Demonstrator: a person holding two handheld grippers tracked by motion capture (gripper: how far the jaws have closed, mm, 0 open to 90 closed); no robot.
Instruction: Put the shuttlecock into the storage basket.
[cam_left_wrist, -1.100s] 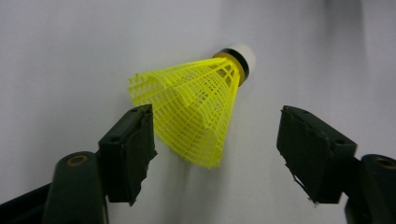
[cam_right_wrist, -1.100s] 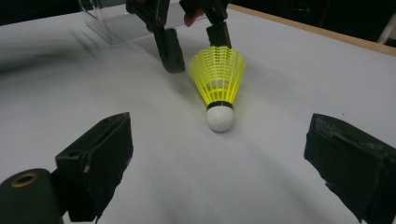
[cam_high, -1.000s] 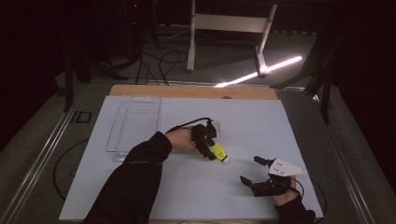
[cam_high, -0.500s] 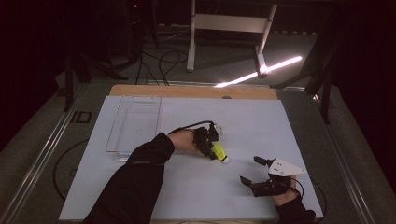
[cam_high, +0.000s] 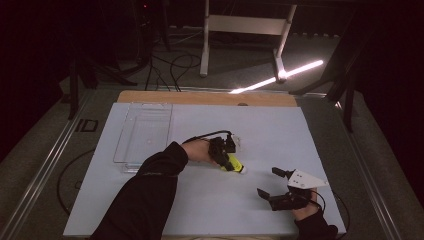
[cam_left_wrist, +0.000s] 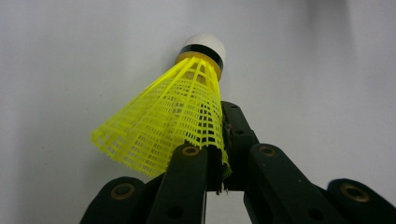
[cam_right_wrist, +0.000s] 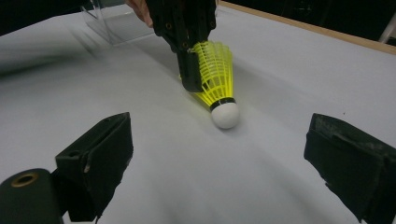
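1. The step in hand is judged to be the pick-up of the yellow plastic-mesh shuttlecock with the white rounded cork tip (cam_high: 234, 164). It lies near the middle of the white tabletop (cam_high: 200, 210), with its tip pointed towards 4 o'clock in the high view.

2. The left claw (cam_high: 225, 159) has just been closing, and it is now seen pinched shut on the shuttlecock. In the left gripper view the edge of the yellow skirt (cam_left_wrist: 173, 126) is clamped between the two black jaws, while the cork tip (cam_left_wrist: 204, 47) points away from them.

3. In the right gripper view the cork tip (cam_right_wrist: 225, 115) is seen resting on or just above the tabletop; which of the two cannot be told.

4. The right claw (cam_high: 274, 186) is held at about 4 o'clock from the shuttlecock, apart from it. Its jaws stand wide apart and nothing is held between them.

5. A clear rectangular plastic tray (cam_high: 145, 131) is seen at about 10 o'clock from the shuttlecock, near the left edge of the tabletop. Nothing can be made out inside it.

6. The next move is judged to call for a straight lift, and probably a carry towards the tray at 10 o'clock. Since only the thin rim of the mesh is gripped, the shuttlecock could pivot or slip, so a steady lift without a twist would be needed.
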